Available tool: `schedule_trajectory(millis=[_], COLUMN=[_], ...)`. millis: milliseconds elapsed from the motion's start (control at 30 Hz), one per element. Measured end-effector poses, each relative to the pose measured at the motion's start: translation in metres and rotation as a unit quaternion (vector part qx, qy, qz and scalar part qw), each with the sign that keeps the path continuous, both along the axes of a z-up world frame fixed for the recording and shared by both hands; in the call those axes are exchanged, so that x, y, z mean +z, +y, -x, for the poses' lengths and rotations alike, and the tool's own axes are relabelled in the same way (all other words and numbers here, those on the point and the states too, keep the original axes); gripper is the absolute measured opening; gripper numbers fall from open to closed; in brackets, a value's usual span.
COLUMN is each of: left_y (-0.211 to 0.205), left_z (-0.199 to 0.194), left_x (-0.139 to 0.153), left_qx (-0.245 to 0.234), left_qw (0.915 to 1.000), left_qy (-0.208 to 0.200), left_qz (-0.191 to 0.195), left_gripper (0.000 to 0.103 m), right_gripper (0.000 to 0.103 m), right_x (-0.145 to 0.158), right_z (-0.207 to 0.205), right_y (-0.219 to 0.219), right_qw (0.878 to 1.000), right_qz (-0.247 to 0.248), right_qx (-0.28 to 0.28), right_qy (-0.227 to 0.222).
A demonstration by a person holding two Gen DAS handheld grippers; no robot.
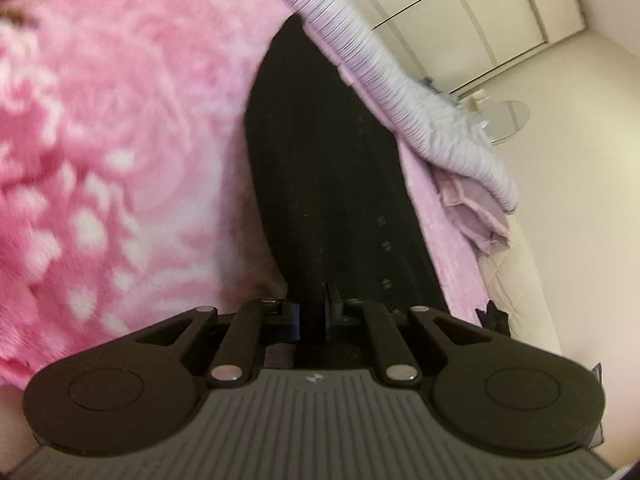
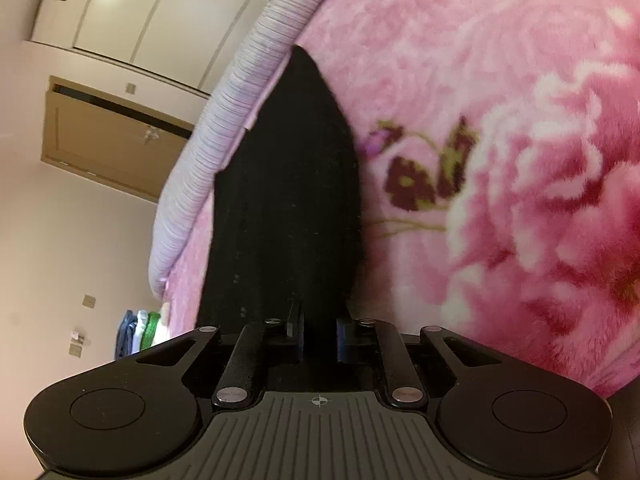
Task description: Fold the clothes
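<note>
A black garment (image 1: 320, 168) with small buttons lies stretched over a pink floral fleece blanket (image 1: 112, 140). My left gripper (image 1: 316, 312) is shut on the garment's near edge. In the right wrist view the same black garment (image 2: 284, 200) runs away from the camera over the blanket (image 2: 500, 160), and my right gripper (image 2: 318, 336) is shut on its near edge. The fabric hangs taut from both grips. The fingertips are hidden in the black cloth.
A lilac ribbed cloth (image 1: 400, 88) lies along the bed's far edge; it also shows in the right wrist view (image 2: 224, 128). White wardrobe doors (image 1: 480, 12), a wooden door (image 2: 108, 140) and a stack of folded clothes (image 2: 140, 332) lie beyond.
</note>
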State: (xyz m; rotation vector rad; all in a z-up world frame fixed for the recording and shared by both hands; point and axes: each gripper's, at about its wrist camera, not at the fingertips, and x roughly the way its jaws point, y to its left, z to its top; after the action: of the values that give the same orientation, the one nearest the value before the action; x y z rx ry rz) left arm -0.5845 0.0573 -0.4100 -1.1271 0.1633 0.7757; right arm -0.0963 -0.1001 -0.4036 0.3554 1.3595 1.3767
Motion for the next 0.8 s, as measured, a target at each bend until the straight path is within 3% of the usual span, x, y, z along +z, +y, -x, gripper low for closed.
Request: schedule_trajectory(millis=[233,633,800], left_y=[-0.035,-0.132,-0.137], left_z=[0.030,0.082,0.088], left_x=[0.025,0.020,0.026], left_qx=[0.002,-0.023,-0.024], left_qw=[0.9993,0.9996,0.9996], left_qy=[0.003,0.003,-0.012], left_qz=[-0.038,-0.018,-0.010], left_gripper=[0.006,0.006,0.006], right_gripper=[0.009,0.009,0.009], right_x=[0.029,0.020,0.033], right_z=[0.011,0.050,0.055], right_y=[-0.031,-0.122,-0.135], right_qw=[0.999,1.000,0.999], right_qz=[-0.036,0.015,0.008], right_qx=[0.002,0.012,0.031], right_qy=[-0.001,0.023,0.013])
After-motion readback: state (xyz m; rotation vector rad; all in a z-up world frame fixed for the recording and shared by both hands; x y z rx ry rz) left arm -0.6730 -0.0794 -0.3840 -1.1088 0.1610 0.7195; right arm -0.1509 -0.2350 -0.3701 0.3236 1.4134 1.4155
